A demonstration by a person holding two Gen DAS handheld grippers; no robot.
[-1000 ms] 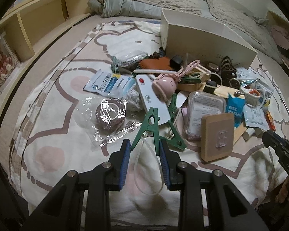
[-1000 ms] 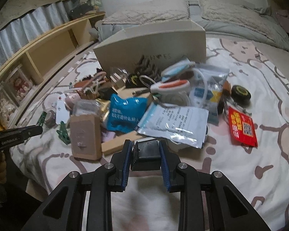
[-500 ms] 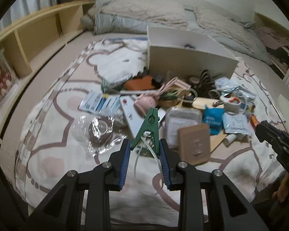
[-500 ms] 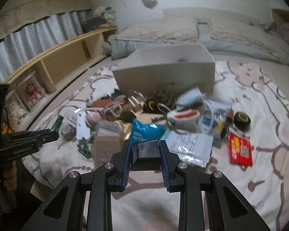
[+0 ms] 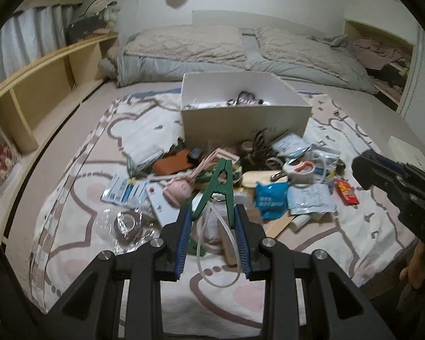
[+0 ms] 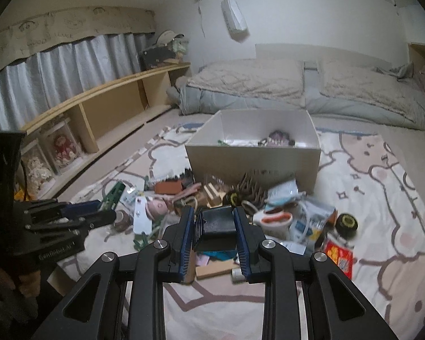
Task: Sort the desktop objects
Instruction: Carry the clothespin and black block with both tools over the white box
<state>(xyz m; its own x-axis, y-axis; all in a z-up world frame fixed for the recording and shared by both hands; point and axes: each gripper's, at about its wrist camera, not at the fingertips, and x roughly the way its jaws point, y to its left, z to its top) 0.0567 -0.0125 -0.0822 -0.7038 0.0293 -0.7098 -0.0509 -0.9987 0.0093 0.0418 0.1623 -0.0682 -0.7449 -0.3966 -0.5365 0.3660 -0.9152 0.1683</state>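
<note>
Two grippers tilt downward above the clutter before the white cardboard box [image 5: 245,113]: the left gripper [image 5: 212,228] clamps a green plastic clothes peg [image 5: 216,189], the right gripper [image 6: 214,231] clamps a black ribbed block [image 6: 216,226], perhaps a charger.

You have lifted both tongs off the cluttered bed: left [image 5: 212,226] carrying the green plastic clip [image 5: 218,189], right [image 6: 214,231] the black ribbed block [image 6: 216,226].

FREE: patterned blanket [image 5: 79,175] bare left of the clutter pile [image 5: 240,175]; open top of white box [image 6: 252,153] unobstructed | BLOCKED: pile spreads right up to box's front wall; wooden shelf [image 6: 104,107] walls the left; pillows [image 5: 240,48] behind box
</note>
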